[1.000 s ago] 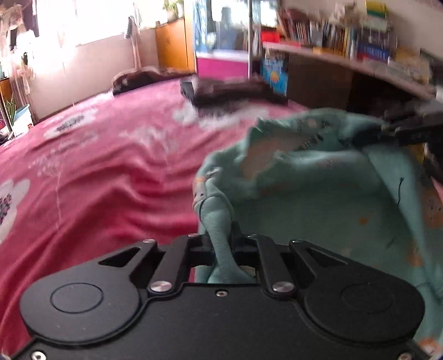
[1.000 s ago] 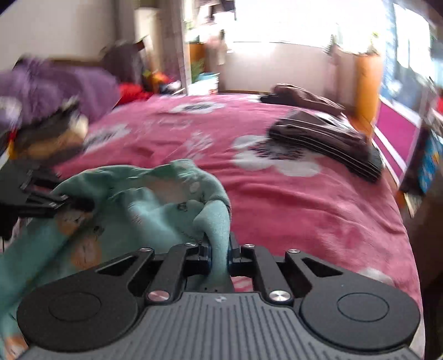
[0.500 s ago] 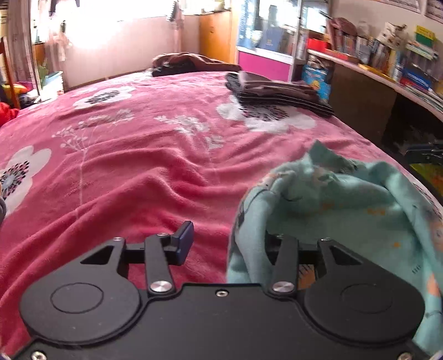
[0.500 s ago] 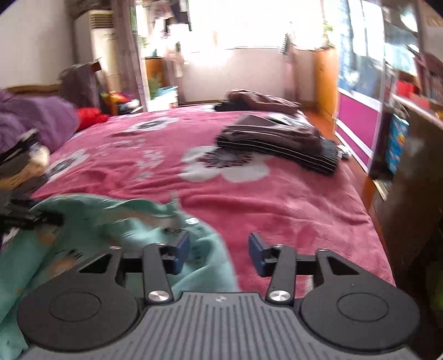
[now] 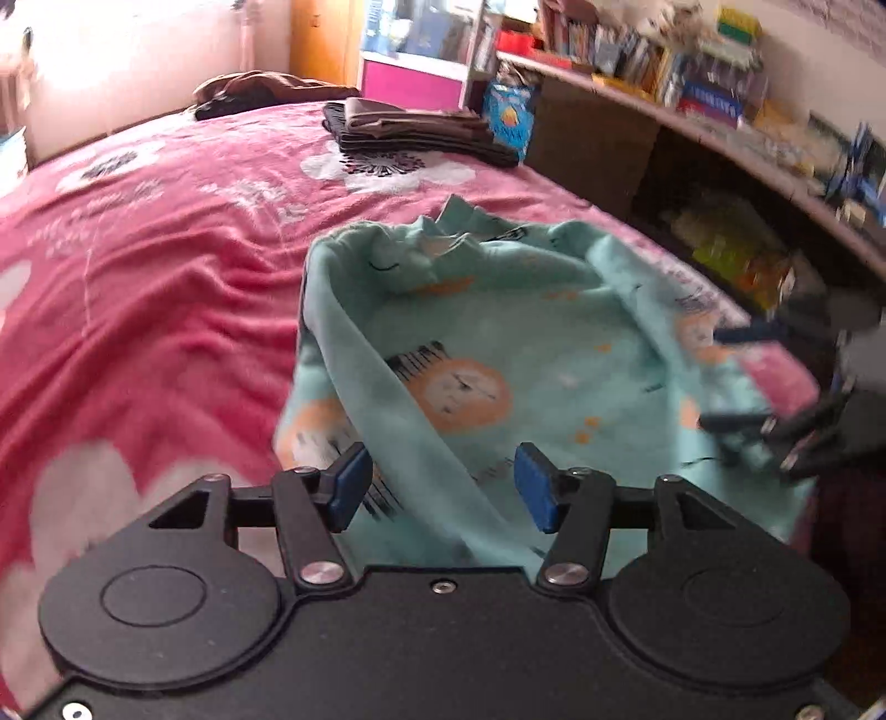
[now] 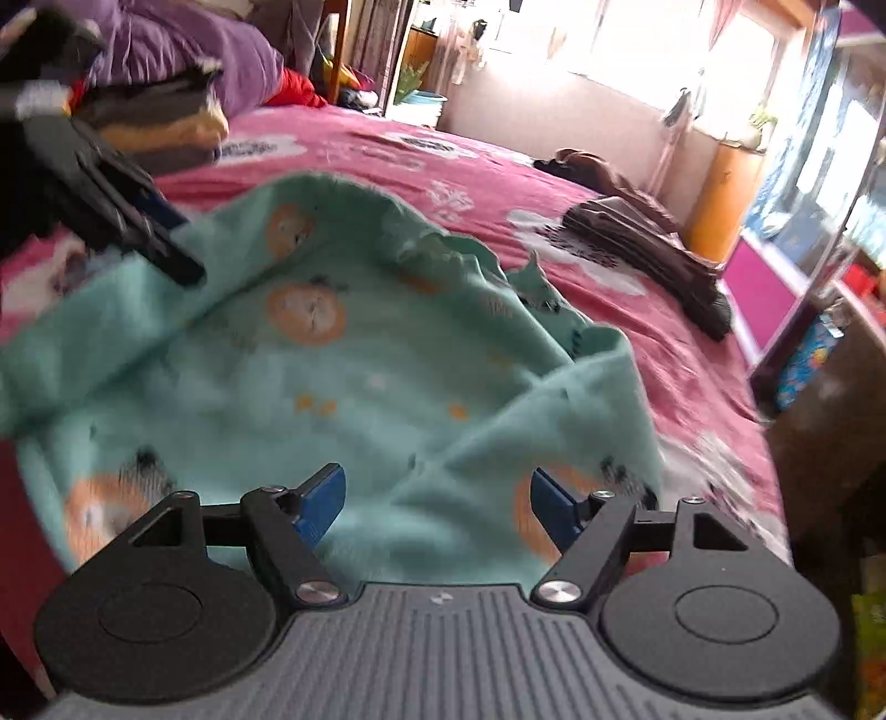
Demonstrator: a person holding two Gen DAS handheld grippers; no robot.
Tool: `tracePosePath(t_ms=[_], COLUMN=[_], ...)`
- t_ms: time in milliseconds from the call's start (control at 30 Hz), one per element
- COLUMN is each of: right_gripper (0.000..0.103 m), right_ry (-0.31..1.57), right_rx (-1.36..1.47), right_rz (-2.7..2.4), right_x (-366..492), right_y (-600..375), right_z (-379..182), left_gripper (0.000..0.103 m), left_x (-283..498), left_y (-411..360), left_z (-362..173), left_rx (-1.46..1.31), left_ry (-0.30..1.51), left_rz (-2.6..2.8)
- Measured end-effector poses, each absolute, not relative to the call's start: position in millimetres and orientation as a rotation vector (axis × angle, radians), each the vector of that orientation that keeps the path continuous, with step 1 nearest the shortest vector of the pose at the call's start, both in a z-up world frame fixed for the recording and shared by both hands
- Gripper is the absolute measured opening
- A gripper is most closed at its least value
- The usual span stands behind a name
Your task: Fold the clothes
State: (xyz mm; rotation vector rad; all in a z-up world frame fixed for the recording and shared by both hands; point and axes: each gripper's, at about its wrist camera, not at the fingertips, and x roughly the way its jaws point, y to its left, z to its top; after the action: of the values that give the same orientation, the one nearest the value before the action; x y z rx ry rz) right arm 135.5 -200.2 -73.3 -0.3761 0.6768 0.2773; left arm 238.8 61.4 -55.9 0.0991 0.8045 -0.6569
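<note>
Mint-green lion-print cotton garment [image 5: 498,354], crumpled on pink floral bedspread [image 5: 155,288]. Left gripper [image 5: 443,487] and right gripper [image 6: 437,501]: blue-padded jaws spread apart, gripping nothing, above garment.

We see bright daylight pouring in from the window [image 6: 664,50] at the top of the right wrist view, washed out to white. The top left of the left wrist view glares too. Both pictures bend round at the edges. The shelf [image 5: 720,127] at the right is smeared, and the teal cloth [image 6: 360,376] looks soft and blurry.
</note>
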Motion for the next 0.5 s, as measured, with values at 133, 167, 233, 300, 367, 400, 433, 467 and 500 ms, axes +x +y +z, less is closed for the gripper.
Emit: tracePosePath(t_ms=[133, 167, 233, 300, 367, 400, 433, 467, 500], right_gripper=[0.075, 0.075, 0.069, 0.051, 0.031, 0.025, 0.013, 0.009, 0.009], right_ry=[0.666, 0.664, 0.649, 0.642, 0.635, 0.624, 0.612, 0.601, 0.589], right_rx=[-0.320, -0.304, -0.318, -0.333, -0.330, -0.317, -0.305, -0.292, -0.280], right_rz=[0.229, 0.217, 0.228, 0.253, 0.265, 0.265, 0.266, 0.266, 0.266], right_x=[115.8, 111.1, 106.5, 105.0, 104.2, 103.4, 102.7, 101.9, 101.2], right_y=[-205.9, -207.4, -206.4, -205.4, -206.7, -209.0, -211.2, -213.5, -215.8], right_z=[-75.4, -75.8, -78.7, -82.3, -84.1, -82.7, -81.4, -80.1, -78.7], left_gripper=[0.055, 0.055, 0.056, 0.061, 0.064, 0.064, 0.062, 0.054, 0.025], left_x=[195.3, 184.7, 164.1, 146.4, 135.2, 130.0, 125.9, 121.8, 120.2], left_y=[57.6, 55.2, 50.4, 44.0, 37.3, 34.3, 32.7, 31.3, 35.1], left_z=[-55.9, -56.8, -57.7, -57.2, -60.0, -62.1, -63.8, -65.4, -65.0], left_rx=[0.058, 0.055, 0.055, 0.074, 0.117, 0.139, 0.175, 0.210, 0.224], left_ry=[0.801, 0.802, 0.799, 0.792, 0.786, 0.783, 0.765, 0.748, 0.733], left_rz=[-0.643, -0.628, -0.602, -0.587, -0.554, -0.531, -0.512, -0.493, -0.486])
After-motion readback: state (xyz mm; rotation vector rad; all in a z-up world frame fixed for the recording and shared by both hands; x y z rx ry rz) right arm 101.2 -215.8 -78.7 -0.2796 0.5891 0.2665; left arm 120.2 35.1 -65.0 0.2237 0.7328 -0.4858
